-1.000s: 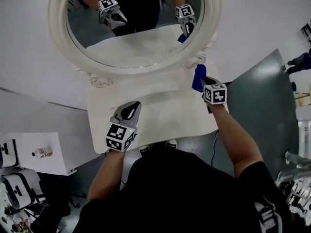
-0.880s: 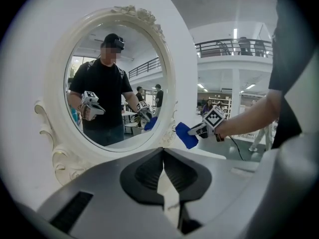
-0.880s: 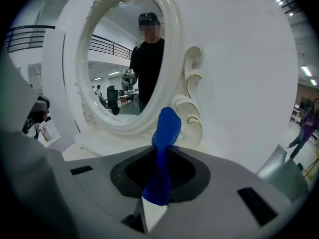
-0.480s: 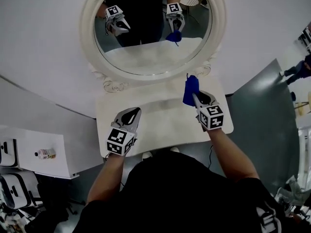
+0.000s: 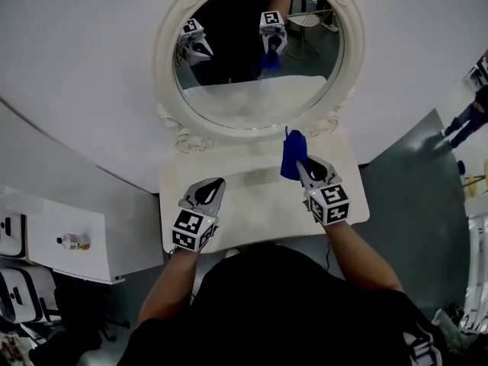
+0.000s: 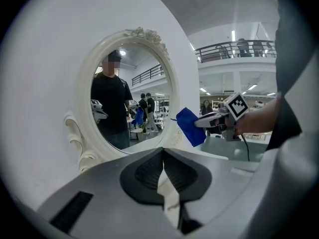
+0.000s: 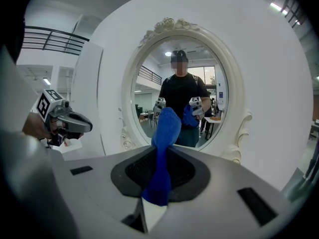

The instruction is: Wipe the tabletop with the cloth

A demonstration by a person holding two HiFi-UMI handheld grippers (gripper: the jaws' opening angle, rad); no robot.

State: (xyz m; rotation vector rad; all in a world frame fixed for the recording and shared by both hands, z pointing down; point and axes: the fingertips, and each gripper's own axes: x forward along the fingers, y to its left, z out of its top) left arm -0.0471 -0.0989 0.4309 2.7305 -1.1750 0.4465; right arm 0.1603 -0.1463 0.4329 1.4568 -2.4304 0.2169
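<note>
The white tabletop (image 5: 255,204) stands against the wall below an oval mirror. My right gripper (image 5: 300,163) is over its far right part, shut on a blue cloth (image 5: 292,154) that sticks up from the jaws toward the mirror's base. In the right gripper view the blue cloth (image 7: 162,148) is pinched between the jaws and stands upright. My left gripper (image 5: 213,184) hovers over the near left part of the table, jaws shut with nothing between them. From the left gripper view the cloth (image 6: 190,126) and the right gripper (image 6: 212,122) show to the right.
An ornate white mirror frame (image 5: 169,90) rises right behind the table and reflects both grippers. A low white shelf with a small bottle (image 5: 73,242) sits to the left. Dark grey floor (image 5: 415,181) lies to the right of the table.
My right gripper has carried the cloth from the table's far right corner leftward toward the middle. The left gripper has stayed over the near left part. The head view has shifted.
</note>
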